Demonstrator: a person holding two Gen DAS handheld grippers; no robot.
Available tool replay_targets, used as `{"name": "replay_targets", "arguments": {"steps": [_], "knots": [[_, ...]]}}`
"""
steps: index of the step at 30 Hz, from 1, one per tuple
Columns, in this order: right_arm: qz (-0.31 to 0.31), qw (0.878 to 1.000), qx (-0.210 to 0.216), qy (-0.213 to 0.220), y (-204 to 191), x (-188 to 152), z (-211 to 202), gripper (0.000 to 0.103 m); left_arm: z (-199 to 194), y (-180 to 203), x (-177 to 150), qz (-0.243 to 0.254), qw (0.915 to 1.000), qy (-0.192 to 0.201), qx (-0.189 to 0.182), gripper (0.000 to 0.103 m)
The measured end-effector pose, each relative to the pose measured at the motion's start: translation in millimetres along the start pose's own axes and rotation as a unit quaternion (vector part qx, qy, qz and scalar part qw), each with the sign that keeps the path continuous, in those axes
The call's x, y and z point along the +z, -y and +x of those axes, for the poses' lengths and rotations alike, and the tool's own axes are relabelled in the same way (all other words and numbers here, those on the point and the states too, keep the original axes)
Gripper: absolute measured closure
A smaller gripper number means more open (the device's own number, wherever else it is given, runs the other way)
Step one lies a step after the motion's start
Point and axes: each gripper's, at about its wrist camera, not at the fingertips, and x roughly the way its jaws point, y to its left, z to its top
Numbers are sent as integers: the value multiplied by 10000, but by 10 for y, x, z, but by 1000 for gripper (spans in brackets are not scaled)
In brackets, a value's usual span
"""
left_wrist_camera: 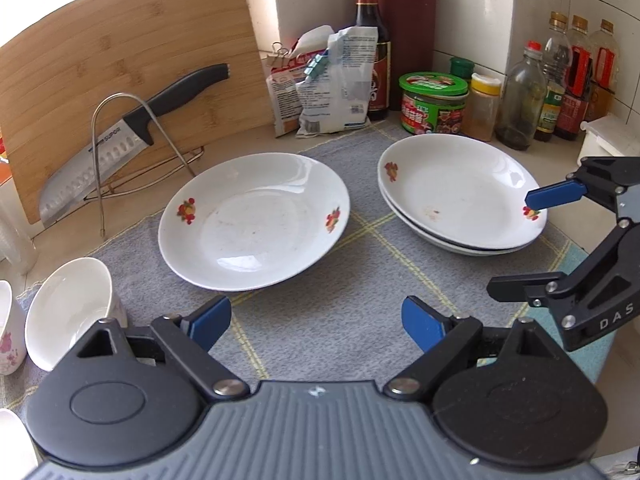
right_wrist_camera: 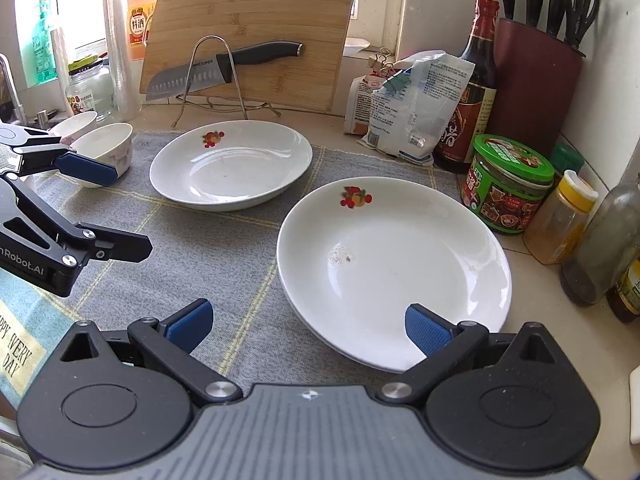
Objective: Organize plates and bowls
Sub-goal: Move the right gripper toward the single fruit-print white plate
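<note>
Left wrist view: my left hand-held gripper (left_wrist_camera: 316, 328) hangs with its blue pads spread wide over the grey mat (left_wrist_camera: 320, 300), nothing between them. Just ahead of it sits a single white plate (left_wrist_camera: 254, 222) with fruit prints on its rim, flat on the mat. To the right of that plate, well apart from it, is a stack of plates (left_wrist_camera: 460, 196) of the same pattern, also on the mat. My right hand-held gripper (left_wrist_camera: 516, 248) comes in from the right edge; its upper blue pad lies over the near rim of the top plate, the lower finger is below and clear of the stack, so the jaws are parted and clamp nothing that I can see. At the left edge a white bowl (left_wrist_camera: 68, 312) stands on the mat's corner, with a flowered bowl (left_wrist_camera: 8, 328) just beside it.

In the right wrist view my right gripper's pads stand wide apart, one over the mat and the other over the near rim of the stack, which lies close beneath the camera. The single plate lies further back to the left, and the two bowls sit at the mat's far left corner. Behind, on the table (right_wrist_camera: 540, 300), a knife (right_wrist_camera: 216, 72) rests in a wire rack against a leaning cutting board (right_wrist_camera: 256, 12).
</note>
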Motion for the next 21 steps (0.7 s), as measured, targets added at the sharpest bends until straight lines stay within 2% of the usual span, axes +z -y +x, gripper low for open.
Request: {"name": "replay_targets", "arguments": {"steps": [5,11,15,21], "knots": [[109,9997,-162,-165,-206,121,83,0,86,-239,-114,16,10000,-5,42,11],[81,9983,-495,-300,-408,243,127,0,208,-430,-217,-58,9998,16,-167,11],[97,9968,-658,-438,-482,292,133,0,315,-488,-237,-293,9990,-7,-341,11],[-30,9963,-670,-536,-539,336,101,0,467,-448,-230,-437,9990,7,-98,11]]}}
